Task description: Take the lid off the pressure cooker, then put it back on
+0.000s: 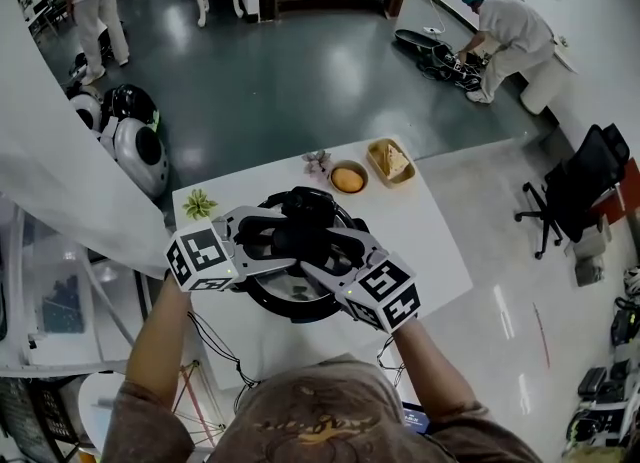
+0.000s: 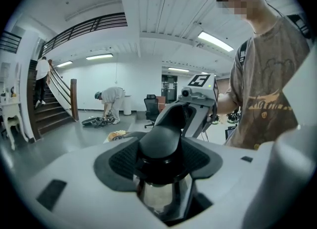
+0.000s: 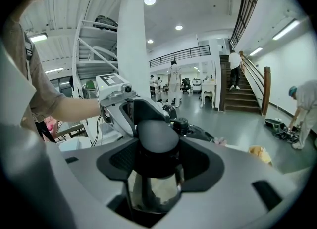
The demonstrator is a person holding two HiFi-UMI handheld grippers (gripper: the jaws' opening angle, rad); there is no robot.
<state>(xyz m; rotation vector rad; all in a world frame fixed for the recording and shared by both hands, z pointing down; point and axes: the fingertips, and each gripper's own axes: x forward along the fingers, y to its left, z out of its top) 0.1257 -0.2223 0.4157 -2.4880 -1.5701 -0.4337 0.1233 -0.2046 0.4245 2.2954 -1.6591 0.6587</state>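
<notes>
The pressure cooker [image 1: 300, 296] stands in the middle of the white table [image 1: 430, 241], dark with a shiny steel lid. Both grippers meet over its top. My left gripper [image 1: 272, 239] comes in from the left, and its ribbed pads are shut on a black lid handle [image 2: 161, 144], with steel showing below it. My right gripper [image 1: 332, 251] comes in from the right and is likewise shut on a black lid handle [image 3: 156, 139]. A black valve knob [image 3: 181, 124] sits just beyond it. Whether the lid is seated or lifted I cannot tell.
At the table's far edge are a bowl of orange food [image 1: 347, 178], a tray with bread [image 1: 390, 161] and a small green plant [image 1: 198, 204]. A person crouches on the floor at back right [image 1: 505, 36]. An office chair [image 1: 575, 186] stands at the right.
</notes>
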